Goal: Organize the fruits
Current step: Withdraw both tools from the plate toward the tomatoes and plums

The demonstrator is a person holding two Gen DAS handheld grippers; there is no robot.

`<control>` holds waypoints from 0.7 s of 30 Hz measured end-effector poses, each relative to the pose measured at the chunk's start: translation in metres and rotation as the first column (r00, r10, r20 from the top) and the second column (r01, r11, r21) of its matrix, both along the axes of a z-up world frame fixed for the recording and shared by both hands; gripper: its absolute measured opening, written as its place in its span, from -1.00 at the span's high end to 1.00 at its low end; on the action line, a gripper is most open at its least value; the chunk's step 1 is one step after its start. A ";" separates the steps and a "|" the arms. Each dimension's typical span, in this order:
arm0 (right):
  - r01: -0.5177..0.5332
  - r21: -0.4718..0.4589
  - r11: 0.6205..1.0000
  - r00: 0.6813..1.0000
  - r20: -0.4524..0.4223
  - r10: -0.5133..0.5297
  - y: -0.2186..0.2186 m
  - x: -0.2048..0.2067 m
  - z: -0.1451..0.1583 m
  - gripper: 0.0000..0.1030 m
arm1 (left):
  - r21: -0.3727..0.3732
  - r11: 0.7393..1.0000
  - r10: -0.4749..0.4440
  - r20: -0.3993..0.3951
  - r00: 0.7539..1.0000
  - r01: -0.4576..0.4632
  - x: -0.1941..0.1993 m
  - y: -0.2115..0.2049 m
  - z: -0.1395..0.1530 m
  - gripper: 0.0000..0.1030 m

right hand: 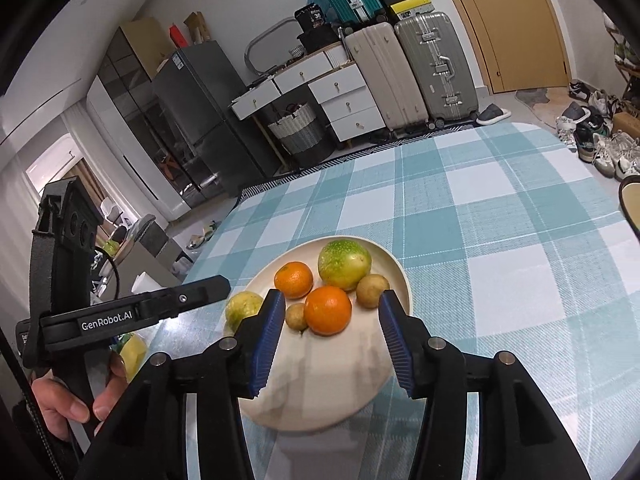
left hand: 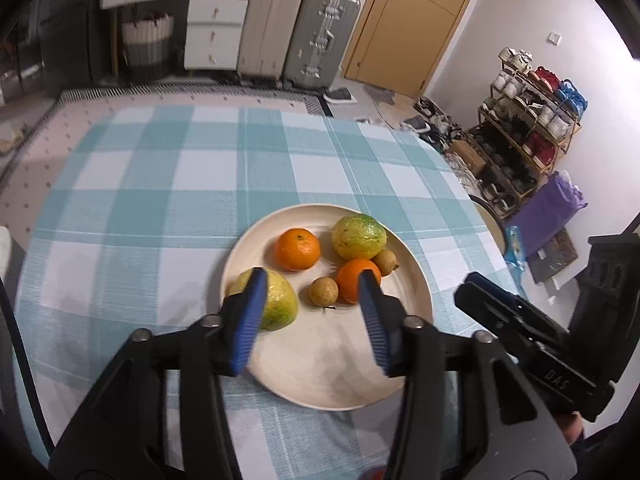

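Observation:
A cream plate (left hand: 320, 364) (right hand: 360, 384) on the checked tablecloth holds two oranges (left hand: 297, 249) (right hand: 327, 310), a large green-yellow fruit (left hand: 359, 237) (right hand: 344, 264) and two small brown fruits (left hand: 324, 290) (right hand: 372, 290). Another green-yellow fruit (left hand: 278, 300) (right hand: 242, 308) lies at the plate's left edge, partly behind a blue pad. My left gripper (left hand: 313, 276) hovers open over the near fruits, pressing on none. My right gripper (right hand: 331, 296) is likewise open above the near orange, nothing gripped. Each gripper shows at the side of the other's view.
The teal and white checked tablecloth (left hand: 180, 184) covers the table, whose edges fall away left and right. A hand (right hand: 68, 396) holds the left gripper's handle. Suitcases (right hand: 436, 68), white drawers (right hand: 344, 96), a door (left hand: 408, 20) and a shoe rack (left hand: 532, 112) stand beyond.

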State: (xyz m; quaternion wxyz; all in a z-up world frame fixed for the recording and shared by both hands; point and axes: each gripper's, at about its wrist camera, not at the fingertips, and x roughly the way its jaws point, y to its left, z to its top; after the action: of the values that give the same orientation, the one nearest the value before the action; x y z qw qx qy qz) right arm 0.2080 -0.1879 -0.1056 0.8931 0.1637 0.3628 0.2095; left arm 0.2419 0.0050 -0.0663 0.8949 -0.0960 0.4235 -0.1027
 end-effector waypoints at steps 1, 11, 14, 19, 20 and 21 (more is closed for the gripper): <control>0.003 0.000 1.000 1.000 0.005 -0.003 -0.001 -0.004 0.002 -0.04 | 0.011 1.000 0.005 0.017 1.000 -0.005 -0.005 0.001 0.004 0.03; 0.012 -0.007 1.000 0.997 0.071 -0.012 -0.005 -0.042 0.018 -0.61 | 0.059 0.997 0.038 0.133 0.990 -0.046 -0.055 0.000 0.029 -0.54; 0.013 -0.002 1.000 0.996 0.091 -0.013 -0.004 -0.052 0.023 -0.67 | 0.074 0.996 0.040 0.148 0.988 -0.052 -0.067 -0.003 0.034 -0.57; 0.007 -0.003 1.000 0.995 0.103 -0.007 -0.003 -0.067 0.028 -0.74 | 0.090 0.995 0.032 0.150 0.988 -0.046 -0.085 -0.006 0.036 -0.66; 0.006 -0.003 1.000 0.994 0.107 -0.006 -0.002 -0.071 0.029 -0.76 | 0.090 0.995 0.027 0.149 0.988 -0.040 -0.090 -0.007 0.035 -0.67; 0.006 -0.004 1.000 0.994 0.111 -0.006 -0.002 -0.073 0.030 -0.81 | 0.090 0.995 0.027 0.148 0.989 -0.040 -0.093 -0.008 0.034 -0.67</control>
State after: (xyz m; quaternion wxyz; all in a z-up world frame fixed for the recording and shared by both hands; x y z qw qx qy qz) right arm 0.1346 -0.1899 -0.0757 0.9128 0.1509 0.3128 0.2147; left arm 0.1486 -0.0032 -0.0321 0.9288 -0.0537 0.3590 -0.0748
